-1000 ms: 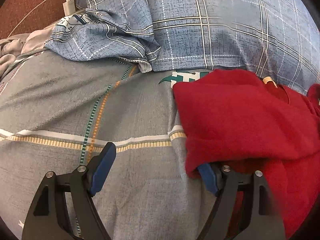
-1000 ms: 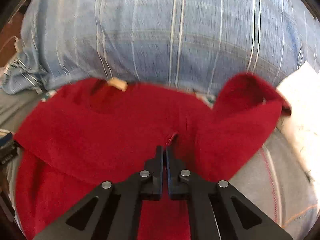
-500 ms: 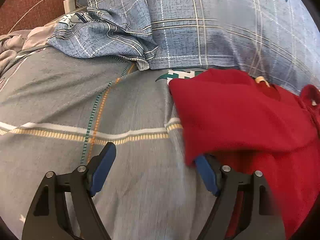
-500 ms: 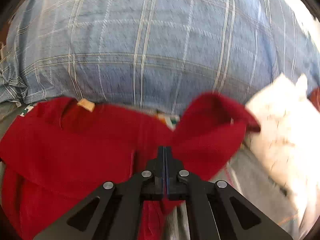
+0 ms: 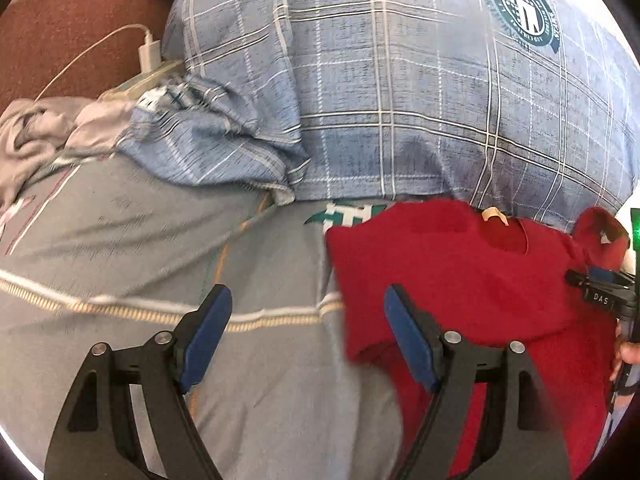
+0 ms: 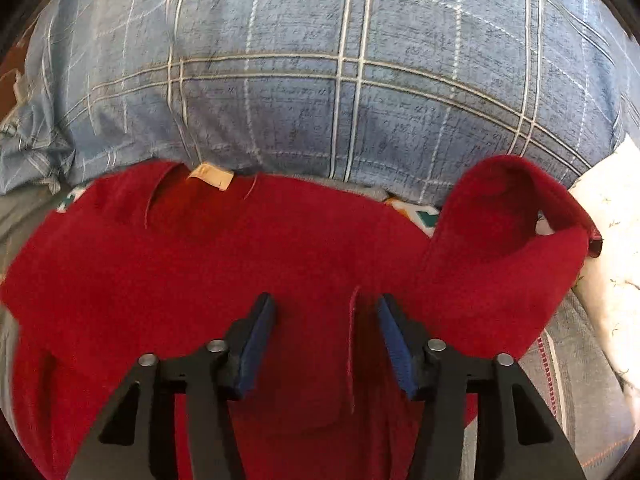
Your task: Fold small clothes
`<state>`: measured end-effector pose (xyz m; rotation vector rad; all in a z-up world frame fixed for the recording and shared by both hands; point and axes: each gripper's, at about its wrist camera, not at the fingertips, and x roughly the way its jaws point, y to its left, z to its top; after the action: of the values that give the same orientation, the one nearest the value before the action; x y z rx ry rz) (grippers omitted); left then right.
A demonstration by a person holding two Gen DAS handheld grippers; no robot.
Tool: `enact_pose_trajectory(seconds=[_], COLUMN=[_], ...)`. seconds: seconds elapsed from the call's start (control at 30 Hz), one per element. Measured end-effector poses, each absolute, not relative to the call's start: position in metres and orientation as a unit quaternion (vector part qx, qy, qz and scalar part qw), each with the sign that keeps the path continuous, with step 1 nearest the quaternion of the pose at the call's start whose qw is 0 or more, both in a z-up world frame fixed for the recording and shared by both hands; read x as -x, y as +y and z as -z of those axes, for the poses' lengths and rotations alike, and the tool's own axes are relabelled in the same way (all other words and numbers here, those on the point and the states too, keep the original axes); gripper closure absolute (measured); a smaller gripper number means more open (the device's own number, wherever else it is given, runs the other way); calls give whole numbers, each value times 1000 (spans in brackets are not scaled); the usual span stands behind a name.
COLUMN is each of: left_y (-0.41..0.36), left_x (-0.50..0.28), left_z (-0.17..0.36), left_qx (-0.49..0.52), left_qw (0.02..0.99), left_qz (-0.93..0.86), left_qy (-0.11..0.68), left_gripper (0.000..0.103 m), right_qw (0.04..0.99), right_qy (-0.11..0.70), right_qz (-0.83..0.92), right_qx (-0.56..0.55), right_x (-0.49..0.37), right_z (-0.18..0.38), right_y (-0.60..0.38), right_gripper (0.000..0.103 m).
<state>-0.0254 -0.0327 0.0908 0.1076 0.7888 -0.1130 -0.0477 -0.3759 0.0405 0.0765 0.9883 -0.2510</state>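
A small red sweater lies on the grey bed sheet, its collar with a tan label towards the blue plaid pillow. One side is folded inwards; its right sleeve curls up by the pillow. My right gripper is open and empty just above the sweater's middle, a fabric edge between its jaws. My left gripper is open and empty at the sweater's left edge, its right finger over the red cloth. The right gripper also shows in the left wrist view.
A large blue plaid pillow lies behind the sweater. A white floral cloth sits at the right. A charger with white cable and crumpled grey cloth lie at the far left.
My right gripper has opened and let go of the sweater. My left gripper has drawn its right finger out from under the sweater's folded edge and pulled back a little.
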Motion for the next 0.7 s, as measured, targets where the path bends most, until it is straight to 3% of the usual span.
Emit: enact_pose_trajectory(seconds=[0.03,0.37,0.53,0.6,0.7], left_y=[-36,-68,-72,-71,-72], left_x=[23,-7,-18,-17,-17], left_z=[-90,-56,-31,-31,-30], left_qx=[-55,-77,-86,-82,-83], left_qw=[920,905,892,895,895], left_qz=[58,55,48,47,44], left_qy=[384,416,442,437,436], left_gripper=[24,24,24,23,22], right_qw=[873,898,873,886,896], right_qy=[473,405,453,432,427], right_qz=[113,171,178,164,114], right_qx=[-36,-16,-32,-43,-42], right_x=[48,54,49,62,67], right_z=[-42,-83,-61,-72,-77], right_y=[-376,-397,-404,-395,-373], right_gripper=[100,100,89,65,62])
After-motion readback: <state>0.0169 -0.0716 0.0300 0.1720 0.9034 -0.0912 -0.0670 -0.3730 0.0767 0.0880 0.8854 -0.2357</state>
